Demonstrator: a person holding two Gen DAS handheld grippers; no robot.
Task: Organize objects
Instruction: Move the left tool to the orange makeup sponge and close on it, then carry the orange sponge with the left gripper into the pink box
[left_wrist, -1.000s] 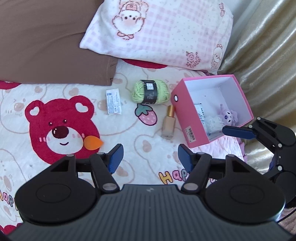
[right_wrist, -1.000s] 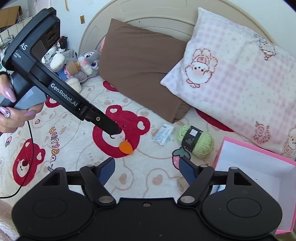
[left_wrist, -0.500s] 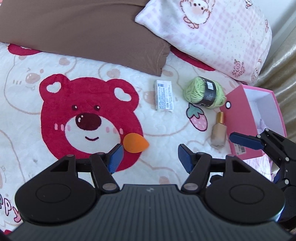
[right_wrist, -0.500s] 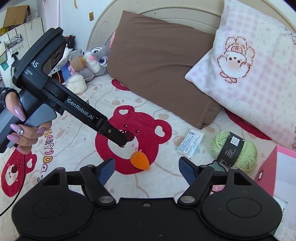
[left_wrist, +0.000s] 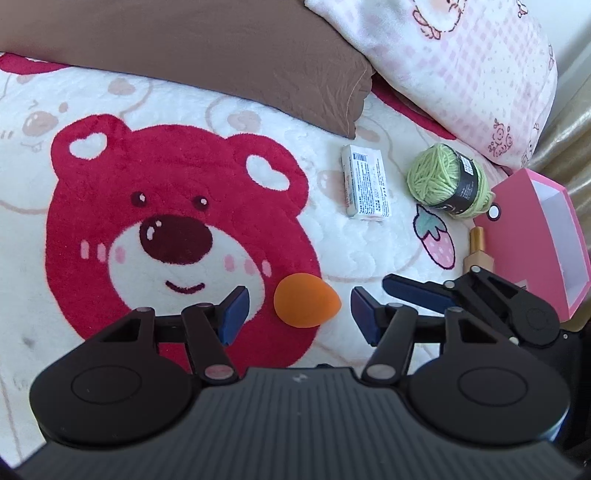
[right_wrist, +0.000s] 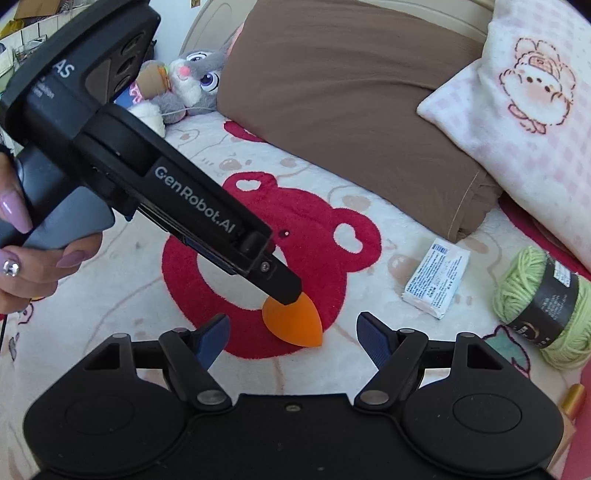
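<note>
An orange teardrop sponge (left_wrist: 306, 300) lies on the red bear print of the blanket. My left gripper (left_wrist: 297, 310) is open and low over the blanket, with the sponge between its blue pads, untouched. In the right wrist view the left gripper's finger (right_wrist: 275, 280) rests at the sponge (right_wrist: 293, 322). My right gripper (right_wrist: 291, 338) is open and empty, just in front of the sponge. A white packet (left_wrist: 365, 181), a green yarn ball (left_wrist: 445, 179), a gold-capped bottle (left_wrist: 477, 248) and an open pink box (left_wrist: 532, 236) lie to the right.
A brown pillow (left_wrist: 184, 48) and a pink checked pillow (left_wrist: 461, 62) line the far side of the bed. Plush toys (right_wrist: 184, 85) sit at the headboard. A gold curtain (left_wrist: 569, 122) hangs beyond the box.
My left gripper has moved left and down from the pink box to straddle the orange sponge. My right gripper has swung left and closer to the sponge.
</note>
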